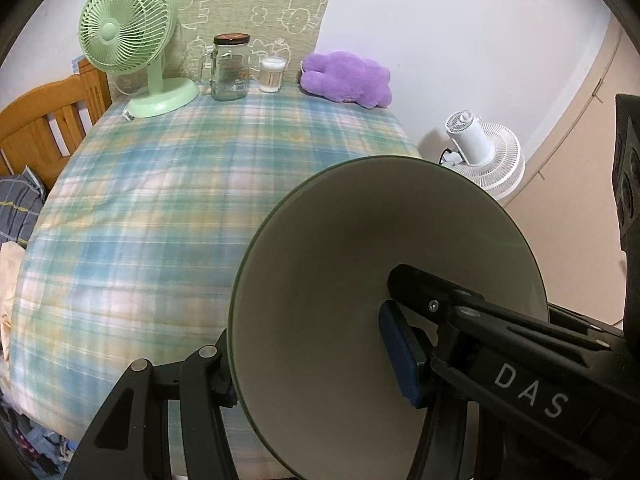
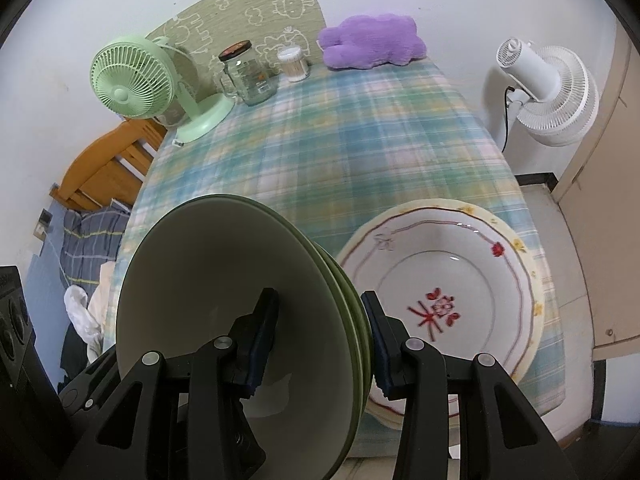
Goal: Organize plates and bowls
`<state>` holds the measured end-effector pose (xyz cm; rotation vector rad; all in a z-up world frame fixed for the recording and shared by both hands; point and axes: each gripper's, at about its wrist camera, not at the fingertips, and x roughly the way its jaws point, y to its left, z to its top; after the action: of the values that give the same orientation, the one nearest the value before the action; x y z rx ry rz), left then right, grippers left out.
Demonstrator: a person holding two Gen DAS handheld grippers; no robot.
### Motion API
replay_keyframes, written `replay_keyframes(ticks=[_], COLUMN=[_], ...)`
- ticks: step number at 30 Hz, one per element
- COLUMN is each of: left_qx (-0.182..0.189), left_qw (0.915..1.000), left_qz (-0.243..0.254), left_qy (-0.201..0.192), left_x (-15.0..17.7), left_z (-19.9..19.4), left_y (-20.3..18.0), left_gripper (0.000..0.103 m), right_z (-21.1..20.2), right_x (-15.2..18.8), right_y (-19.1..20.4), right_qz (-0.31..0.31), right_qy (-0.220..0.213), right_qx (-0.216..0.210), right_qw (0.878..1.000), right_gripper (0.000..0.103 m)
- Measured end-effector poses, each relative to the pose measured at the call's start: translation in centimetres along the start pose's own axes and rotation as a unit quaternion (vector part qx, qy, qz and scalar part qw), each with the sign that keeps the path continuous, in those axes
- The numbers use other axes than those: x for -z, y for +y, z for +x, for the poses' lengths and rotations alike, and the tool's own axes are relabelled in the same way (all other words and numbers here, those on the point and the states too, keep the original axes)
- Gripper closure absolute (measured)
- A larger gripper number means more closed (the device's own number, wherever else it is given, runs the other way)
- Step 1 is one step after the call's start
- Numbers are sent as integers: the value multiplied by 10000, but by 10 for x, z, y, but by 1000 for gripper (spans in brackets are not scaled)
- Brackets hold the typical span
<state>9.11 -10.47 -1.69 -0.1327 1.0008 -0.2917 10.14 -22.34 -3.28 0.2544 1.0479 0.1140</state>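
Note:
A stack of green bowls [image 1: 360, 248] hangs tilted over the checked tablecloth, cream inside facing me. My left gripper [image 1: 312, 356] is shut on its wall: one blue pad [image 1: 400, 360] presses inside, and the other finger is hidden behind the outside. In the right wrist view the same stack of bowls [image 2: 208, 272] shows several nested rims. My right gripper [image 2: 320, 340] is shut on the opposite wall, one pad inside and one outside. A white plate [image 2: 460, 264] with red markings and a flowered rim lies flat on the cloth just right of the stack.
At the table's far end stand a green desk fan [image 1: 128, 40], a glass mug jar [image 1: 230, 68], a cotton-swab tub [image 1: 272, 74] and a purple plush [image 1: 348, 78]. A white floor fan [image 2: 548, 88] stands right of the table. A wooden bed frame [image 1: 44, 124] lies left.

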Motion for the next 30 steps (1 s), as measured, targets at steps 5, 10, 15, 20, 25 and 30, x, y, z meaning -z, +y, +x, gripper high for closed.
replay_keyframes(ticks=[5,10,15,20,25,30], left_qx=[-12,8,52,100,127,124], left_qw=[10000,9999,9999,9998,9995,9989], left_qz=[-74,-104,-125,-173,-239,-319], left_qy=[-23,-48,-54,20,134,305], left_x=[2,3,2,2,1,2], left_z=[6,14,23,35,47,60], left_y=[-19,-38,-55,-66,-73,-77], left_gripper=[44,44,44,44,44,44], right_z=[-5,-8,-10,-8,0,10], right_x=[0,-2,-6,-10,-15,-18], right_y=[-20,-41,-59,-75,-89,-99], right_qz=[-87,-139,-165,-157,-151,-132], right_qy=[4,20,0,38,147,310], right_qx=[-1,17,56,109,166,189], right_qw=[10000,9999,9998,9998,9996,9993], right_gripper=[58,58,58,58,58,58])
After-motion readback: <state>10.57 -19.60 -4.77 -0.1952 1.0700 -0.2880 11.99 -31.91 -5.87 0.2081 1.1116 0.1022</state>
